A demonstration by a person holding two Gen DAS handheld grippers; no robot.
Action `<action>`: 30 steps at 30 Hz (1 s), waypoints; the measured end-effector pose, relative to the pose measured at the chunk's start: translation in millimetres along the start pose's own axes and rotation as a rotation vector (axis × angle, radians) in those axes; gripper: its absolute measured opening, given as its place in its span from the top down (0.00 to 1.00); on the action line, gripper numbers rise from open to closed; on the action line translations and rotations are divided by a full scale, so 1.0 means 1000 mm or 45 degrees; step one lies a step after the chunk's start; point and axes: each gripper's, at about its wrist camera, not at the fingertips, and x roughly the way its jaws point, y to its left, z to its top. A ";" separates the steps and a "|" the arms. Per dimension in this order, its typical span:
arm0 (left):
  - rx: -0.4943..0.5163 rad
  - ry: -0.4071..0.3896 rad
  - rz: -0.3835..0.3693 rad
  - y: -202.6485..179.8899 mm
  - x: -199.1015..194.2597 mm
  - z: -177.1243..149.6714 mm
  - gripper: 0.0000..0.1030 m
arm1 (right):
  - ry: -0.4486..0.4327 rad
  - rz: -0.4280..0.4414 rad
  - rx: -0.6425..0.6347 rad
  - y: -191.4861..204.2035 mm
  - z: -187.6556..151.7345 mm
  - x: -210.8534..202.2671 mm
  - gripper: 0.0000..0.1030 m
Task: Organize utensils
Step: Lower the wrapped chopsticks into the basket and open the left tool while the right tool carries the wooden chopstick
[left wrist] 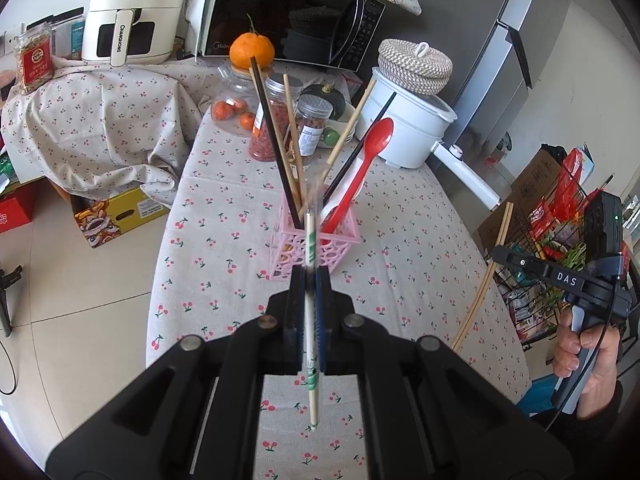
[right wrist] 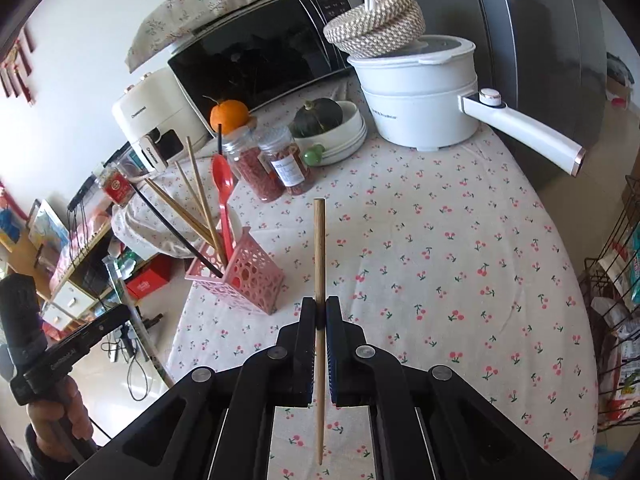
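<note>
Left claw (left wrist: 311, 280): pressed together, pinching a white stick (left wrist: 311, 312) with green marks, which stands almost straight up between the fingers.
White stick: its top is blurry and sits just in front of the pink basket (left wrist: 316, 246).
Right claw (right wrist: 320, 312): pressed together, pinching a wooden chopstick (right wrist: 319, 256), thin end down, thick end up.
Wooden chopstick: held in the air to the right of the pink basket, not touching it.
Pink basket: stands on the cherry tablecloth (right wrist: 440, 260); it has holes in its sides.
In the basket: a red spoon (left wrist: 360, 172), black sticks (left wrist: 274, 136) and wooden sticks (left wrist: 294, 136), all leaning out.
Behind the basket: jars of red bits (right wrist: 256, 168), an orange (left wrist: 252, 50) on a jar lid, a green squash (right wrist: 318, 114) in a bowl.
Behind and right of the basket: a white pot (right wrist: 424, 96) with a long handle and a woven lid on top.
Far behind the basket: a microwave (left wrist: 288, 16) and a white cooker (left wrist: 124, 12).
</note>
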 end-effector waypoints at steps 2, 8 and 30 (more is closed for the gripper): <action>0.004 -0.042 -0.016 -0.003 -0.005 0.003 0.95 | -0.048 0.011 -0.024 0.007 0.000 -0.010 0.95; -0.026 -0.197 -0.054 -0.008 -0.021 0.017 0.95 | -0.198 0.046 -0.061 0.022 0.008 -0.032 0.95; -0.080 -0.728 0.122 0.003 -0.004 0.054 0.95 | -0.351 0.154 -0.016 0.033 0.039 -0.016 0.95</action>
